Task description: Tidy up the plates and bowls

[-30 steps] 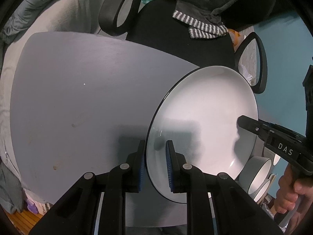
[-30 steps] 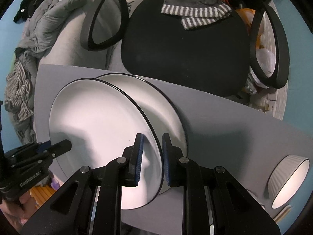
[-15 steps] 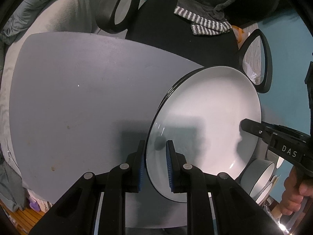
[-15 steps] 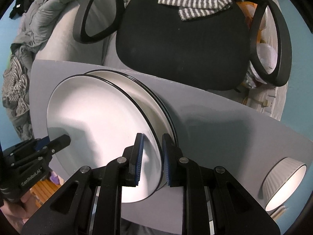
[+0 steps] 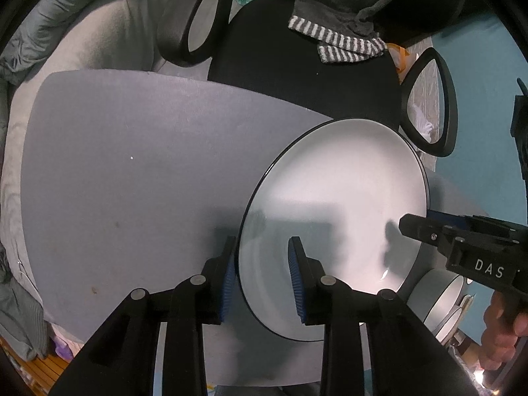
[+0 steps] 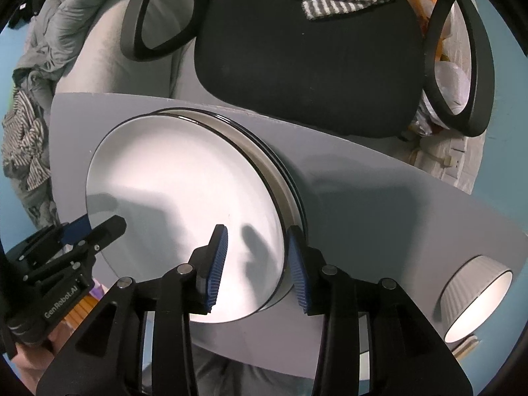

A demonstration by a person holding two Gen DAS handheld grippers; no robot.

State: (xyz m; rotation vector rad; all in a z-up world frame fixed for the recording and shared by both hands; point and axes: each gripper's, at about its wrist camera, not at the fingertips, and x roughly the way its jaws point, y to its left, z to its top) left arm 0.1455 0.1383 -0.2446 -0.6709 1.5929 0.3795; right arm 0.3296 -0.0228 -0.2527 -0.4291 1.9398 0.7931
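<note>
Grey table top (image 5: 132, 171) fills most of both views, a few small marks on it. Behind its far edge stands a black office chair (image 6: 307, 66) with looped armrests; a dark garment with striped cuffs (image 5: 346, 39) lies over the seat. A grey quilt (image 6: 62, 29) is bunched at the far left.

White plate with a thin black rim (image 6: 184, 198) sits on top of a stack of like plates; the stack's lower rims (image 6: 290, 178) show along its right side. The stack rests on the table near its front edge, left of centre in the right wrist view.

Left gripper (image 5: 262, 275): fingers spread apart, one on either side of the top plate's left rim, blue pads off the plate.

Right gripper (image 6: 257, 262): fingers likewise spread, straddling the stack's right rim. The left pad (image 6: 216, 265) hangs over the white face; the right finger stands outside the rim. No grip on anything.

White ribbed bowl (image 6: 475, 300) sits at the table's right corner, well apart from the stack. In the left wrist view a second bowl rim (image 5: 445, 323) shows just beyond it, partly hidden.
</note>
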